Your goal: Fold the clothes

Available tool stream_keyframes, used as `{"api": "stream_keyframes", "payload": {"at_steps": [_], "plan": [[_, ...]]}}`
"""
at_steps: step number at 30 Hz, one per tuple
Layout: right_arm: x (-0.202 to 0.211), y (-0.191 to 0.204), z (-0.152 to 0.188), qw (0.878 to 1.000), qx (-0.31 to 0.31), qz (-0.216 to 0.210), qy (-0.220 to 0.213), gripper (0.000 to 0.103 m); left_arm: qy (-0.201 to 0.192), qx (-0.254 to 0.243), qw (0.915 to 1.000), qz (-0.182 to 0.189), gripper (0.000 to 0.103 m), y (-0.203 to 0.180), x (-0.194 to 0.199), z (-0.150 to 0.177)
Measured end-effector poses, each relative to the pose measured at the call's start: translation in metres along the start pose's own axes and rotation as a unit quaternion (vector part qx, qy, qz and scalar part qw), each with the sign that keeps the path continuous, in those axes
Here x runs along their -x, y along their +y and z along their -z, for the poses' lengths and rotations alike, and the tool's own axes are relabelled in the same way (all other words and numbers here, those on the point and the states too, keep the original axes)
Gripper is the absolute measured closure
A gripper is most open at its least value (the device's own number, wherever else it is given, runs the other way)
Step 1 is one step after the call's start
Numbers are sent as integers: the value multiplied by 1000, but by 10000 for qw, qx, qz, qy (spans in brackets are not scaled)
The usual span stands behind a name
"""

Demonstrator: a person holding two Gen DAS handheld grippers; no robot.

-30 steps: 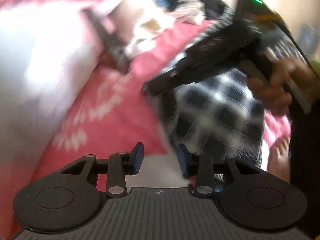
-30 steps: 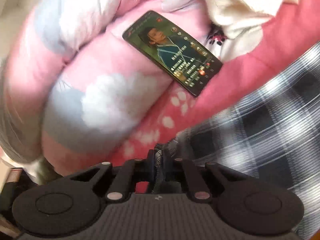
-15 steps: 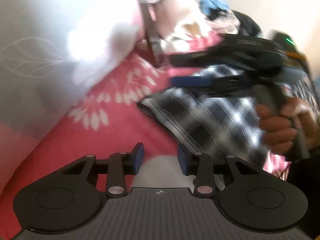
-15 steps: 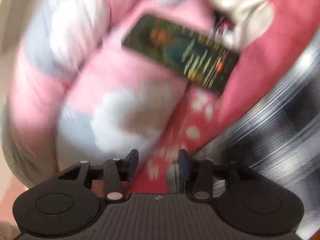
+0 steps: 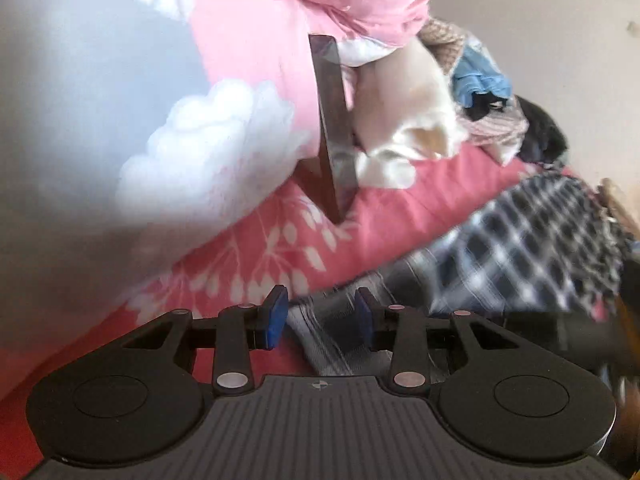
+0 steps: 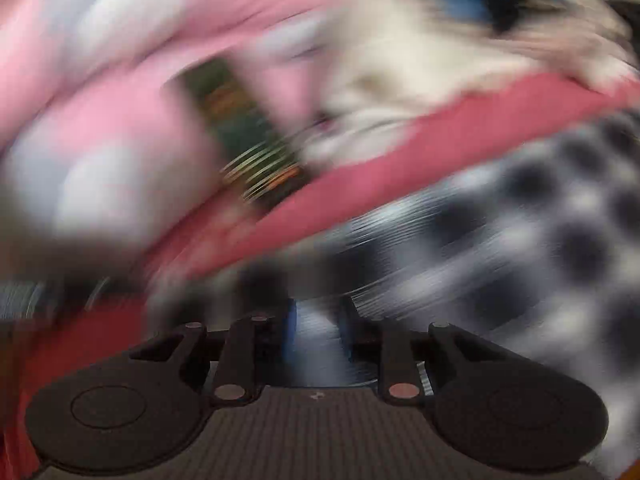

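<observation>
Both wrist views low, close over red floral bedsheet, facing black-and-white checked cloth, sharing dark rectangular phone

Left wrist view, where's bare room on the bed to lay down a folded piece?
The pink sheet shows one bare strip, bordered by the phone, the white garment and the plaid cloth. A smaller patch lies left of the left tool. Behind, the clothes pile crowds it.
</observation>
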State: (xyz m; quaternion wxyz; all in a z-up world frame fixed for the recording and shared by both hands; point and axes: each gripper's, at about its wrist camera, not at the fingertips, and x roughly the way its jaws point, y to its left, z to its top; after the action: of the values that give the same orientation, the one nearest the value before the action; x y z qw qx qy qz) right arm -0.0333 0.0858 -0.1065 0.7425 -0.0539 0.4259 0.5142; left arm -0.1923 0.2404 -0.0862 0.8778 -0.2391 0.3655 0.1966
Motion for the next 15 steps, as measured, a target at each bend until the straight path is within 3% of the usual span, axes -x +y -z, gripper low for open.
{"api": "stream_keyframes", "payload": {"at_steps": [3,5,7,9,12,14,15], "plan": [[7,29,7,9948,451,-911,102,78,44,87,9999,-138,67,-1,-8,-8],[28,18,5,9955,356,-876,-50,79,36,24,9999,-162,67,-5,-10,-12],[53,-14,-2,9988,120,-388,-276,78,75,-146,9996,-209,67,-10,-14,-11],[88,-66,-9,9967,-335,392,-623,78,135,-314,9990,-300,67,-16,-19,-8],[135,-140,-13,9779,-921,1580,-1018,78,295,-512,9962,-648,67,-20,-32,-1],[154,-181,-7,9600,-1110,2358,-1024,78,349,-572,9942,-837,66,-19,-37,3],[158,-193,0,9567,-1119,2519,-940,78,350,-575,9938,-888,66,-18,-38,5]]}}
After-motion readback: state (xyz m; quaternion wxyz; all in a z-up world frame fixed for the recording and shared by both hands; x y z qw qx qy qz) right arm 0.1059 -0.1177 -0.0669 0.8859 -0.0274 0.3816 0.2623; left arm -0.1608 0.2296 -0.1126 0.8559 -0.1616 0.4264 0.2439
